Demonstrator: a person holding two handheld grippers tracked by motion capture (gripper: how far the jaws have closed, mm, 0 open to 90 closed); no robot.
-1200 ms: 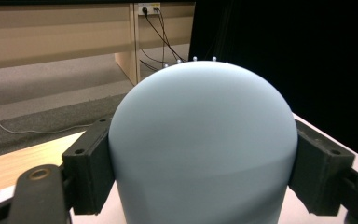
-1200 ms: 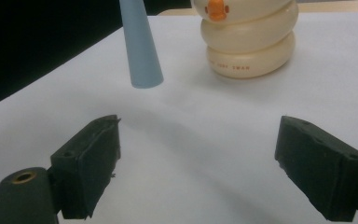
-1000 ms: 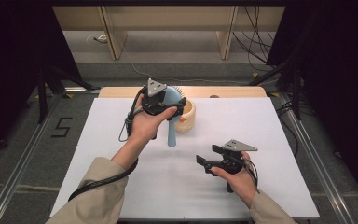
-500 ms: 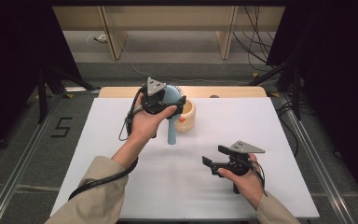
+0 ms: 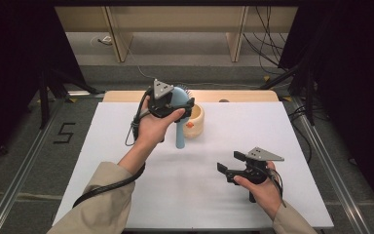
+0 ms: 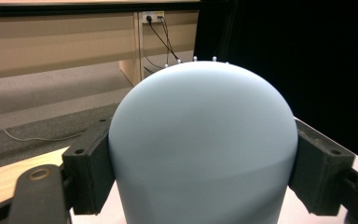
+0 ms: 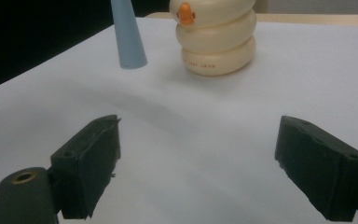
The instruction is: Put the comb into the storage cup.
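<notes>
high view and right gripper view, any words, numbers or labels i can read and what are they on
"5": dark numeral on the grey floor left of the white table, high view.
Small orange print, low on the cream duck-faced holder, right gripper view: too blurred to read.
Pale blue hairbrush, left gripper, right gripper: no text visible.

Grey carpet floor [image 5: 24,161], wooden desk [image 5: 175,19] at 12 o'clock, black curtains [image 5: 350,73] at 3 and 9, cables [image 5: 268,39] at 1.
</notes>
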